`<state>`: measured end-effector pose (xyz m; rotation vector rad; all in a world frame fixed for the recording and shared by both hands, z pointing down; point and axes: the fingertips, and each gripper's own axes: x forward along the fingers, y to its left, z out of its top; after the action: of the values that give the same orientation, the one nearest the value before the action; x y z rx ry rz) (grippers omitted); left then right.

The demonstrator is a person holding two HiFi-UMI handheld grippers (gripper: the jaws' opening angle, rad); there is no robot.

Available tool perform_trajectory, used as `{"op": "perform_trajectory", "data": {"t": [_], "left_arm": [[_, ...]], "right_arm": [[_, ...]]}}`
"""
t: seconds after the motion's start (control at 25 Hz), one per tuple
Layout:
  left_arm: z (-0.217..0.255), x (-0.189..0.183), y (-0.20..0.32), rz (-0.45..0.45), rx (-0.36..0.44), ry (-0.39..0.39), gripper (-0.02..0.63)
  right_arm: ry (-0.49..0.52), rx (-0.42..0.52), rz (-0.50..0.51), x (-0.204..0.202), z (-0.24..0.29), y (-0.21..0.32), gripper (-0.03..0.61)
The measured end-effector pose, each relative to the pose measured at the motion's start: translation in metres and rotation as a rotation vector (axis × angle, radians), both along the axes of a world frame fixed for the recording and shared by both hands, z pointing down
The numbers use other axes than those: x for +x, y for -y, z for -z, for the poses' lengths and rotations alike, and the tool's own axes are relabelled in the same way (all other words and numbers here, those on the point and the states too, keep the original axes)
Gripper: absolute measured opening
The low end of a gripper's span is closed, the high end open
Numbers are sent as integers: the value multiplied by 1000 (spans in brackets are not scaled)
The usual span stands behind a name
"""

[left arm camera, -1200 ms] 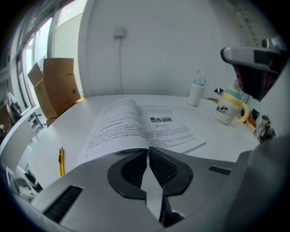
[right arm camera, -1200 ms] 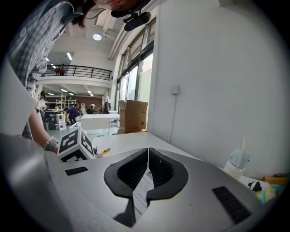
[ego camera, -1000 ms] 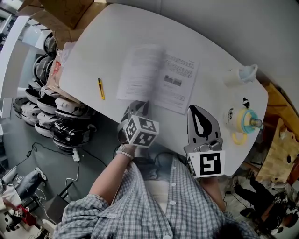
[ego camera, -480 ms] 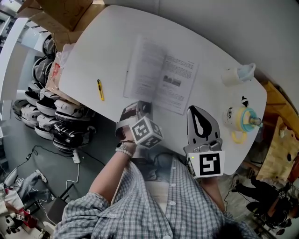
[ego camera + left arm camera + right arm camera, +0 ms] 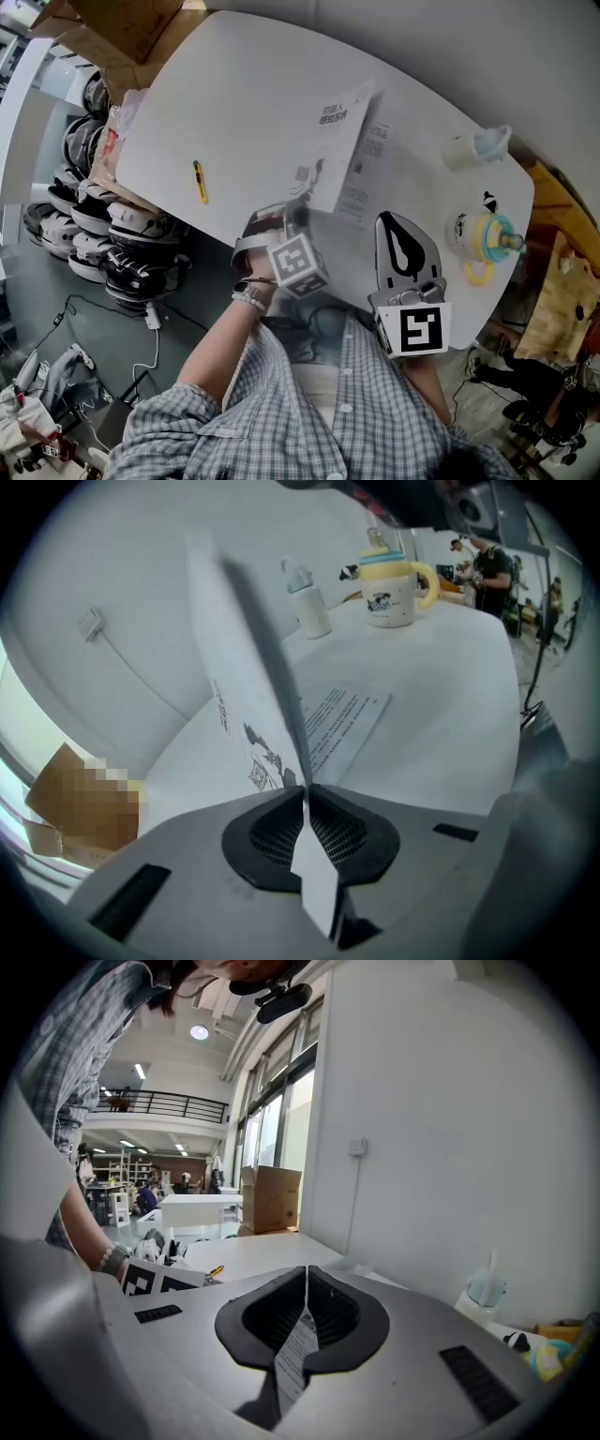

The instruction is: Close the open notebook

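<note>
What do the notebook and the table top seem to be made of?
The notebook: thin, matte white paper with black print; the raised cover shows a very thin edge. The table: smooth white top with a faint sheen, perhaps laminate or painted board; the look leaves this open.

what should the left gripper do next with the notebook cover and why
Probably swing the cover over to the right and lower it flat onto the printed page. The left gripper is shut on the cover's edge, and the cover stands tilted partway over, not yet closed. The right gripper pinches the printed page's edge, which should keep it from sliding.
</note>
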<state>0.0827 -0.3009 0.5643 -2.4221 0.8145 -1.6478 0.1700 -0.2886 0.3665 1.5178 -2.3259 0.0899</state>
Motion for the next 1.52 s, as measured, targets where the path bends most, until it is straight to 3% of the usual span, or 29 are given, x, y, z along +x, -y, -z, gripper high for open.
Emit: {"op": "perform_trajectory", "data": {"t": [0.16,0.44,0.76,0.88,1.12,1.52], "left_arm": [[-2,8,-2,-50,11,30,25],[-10,9,-5,-70,-44,33,28],[-2,2,-3,8,-36,-39,43],[18,5,4,42,-19,-117,43],[79,21,14,71,44,-355,23],[162,36,2,43,109,-658,14]], "right_arm": [[-3,1,-2,0,1,-1,25],[-4,-6,-13,5,-1,-1,25],[1,-6,-6,4,-1,0,25],[-1,3,1,2,1,0,25],[-7,38,14,-3,12,0,25],[-28,109,6,0,37,4,25]]}}
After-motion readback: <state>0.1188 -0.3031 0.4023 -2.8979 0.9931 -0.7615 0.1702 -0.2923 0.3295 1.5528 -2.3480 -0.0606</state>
